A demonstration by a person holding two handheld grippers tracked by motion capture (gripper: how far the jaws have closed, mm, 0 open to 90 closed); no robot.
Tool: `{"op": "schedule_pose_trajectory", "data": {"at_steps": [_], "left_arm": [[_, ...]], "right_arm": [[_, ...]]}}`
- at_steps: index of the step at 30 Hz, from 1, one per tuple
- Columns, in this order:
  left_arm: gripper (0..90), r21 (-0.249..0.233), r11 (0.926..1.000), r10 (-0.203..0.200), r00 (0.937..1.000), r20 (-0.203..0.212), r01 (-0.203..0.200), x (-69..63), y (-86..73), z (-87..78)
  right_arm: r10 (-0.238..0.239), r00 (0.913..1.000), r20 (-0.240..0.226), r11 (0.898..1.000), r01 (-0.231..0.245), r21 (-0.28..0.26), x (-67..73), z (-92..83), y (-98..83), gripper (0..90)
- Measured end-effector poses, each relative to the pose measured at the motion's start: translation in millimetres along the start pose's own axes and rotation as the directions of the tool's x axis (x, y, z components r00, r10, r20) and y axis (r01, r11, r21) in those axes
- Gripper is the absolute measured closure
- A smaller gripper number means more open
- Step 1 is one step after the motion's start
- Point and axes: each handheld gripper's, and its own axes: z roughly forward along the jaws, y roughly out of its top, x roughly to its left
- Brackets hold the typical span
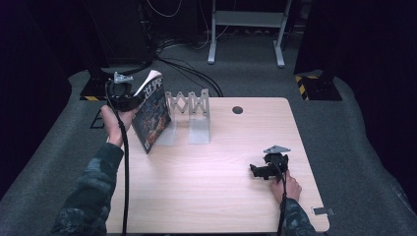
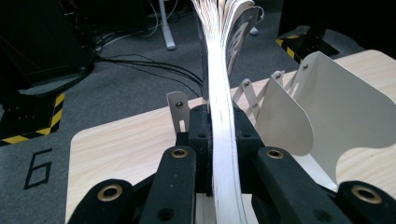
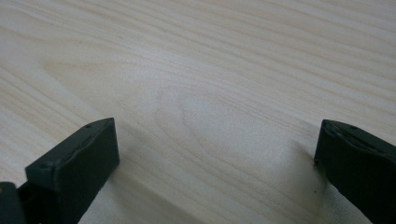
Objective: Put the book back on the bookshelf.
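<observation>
You're gripping the magazine [image 1: 151, 115] with your left gripper [image 2: 219, 140].
Your right gripper [image 3: 217, 154] is resting wide open, empty, on the table [image 1: 216, 196].

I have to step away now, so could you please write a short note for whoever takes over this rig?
Left gripper: shut on the book, clamping its page edge, and holding it upright and tilted at the table's far left edge.
Right gripper: jaws open, nothing between them, resting low on the table near its right side.
White folding book rack: stands just right of the book, slots unoccupied.
Done: book picked up.
Left: probably slide the book into a rack slot, then release.
</observation>
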Motion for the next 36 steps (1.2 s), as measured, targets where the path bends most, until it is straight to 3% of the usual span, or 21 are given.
{"op": "schedule_pose_trajectory", "data": {"at_steps": [19,29,32,36], "left_arm": [[82.2,-0.009,0.9976,-0.069,0.9974,-0.022,0.069,2.6,-5.1,18.7],[81.9,-0.011,0.9959,-0.09,0.9956,-0.027,0.09,9.8,-6.7,20.2],[76.0,-0.014,0.9961,-0.088,0.9955,-0.036,0.087,13.0,-6.2,18.6],[54.2,-0.011,0.9966,-0.082,0.9961,-0.034,0.081,13.7,-4.7,11.4]], "right_arm": [[0.0,1.0,-0.001,1.0,0.0,0.0,0.0,0.0,0.0,0.0],[-0.001,1.0,-0.001,1.0,0.001,0.0,-0.1,0.0,0.1,0.0],[-0.001,1.0,-0.002,1.0,0.001,0.0,-0.1,0.0,0.1,0.0],[-0.001,1.0,-0.002,1.0,0.001,0.0,0.0,0.0,0.1,0.0]]}}
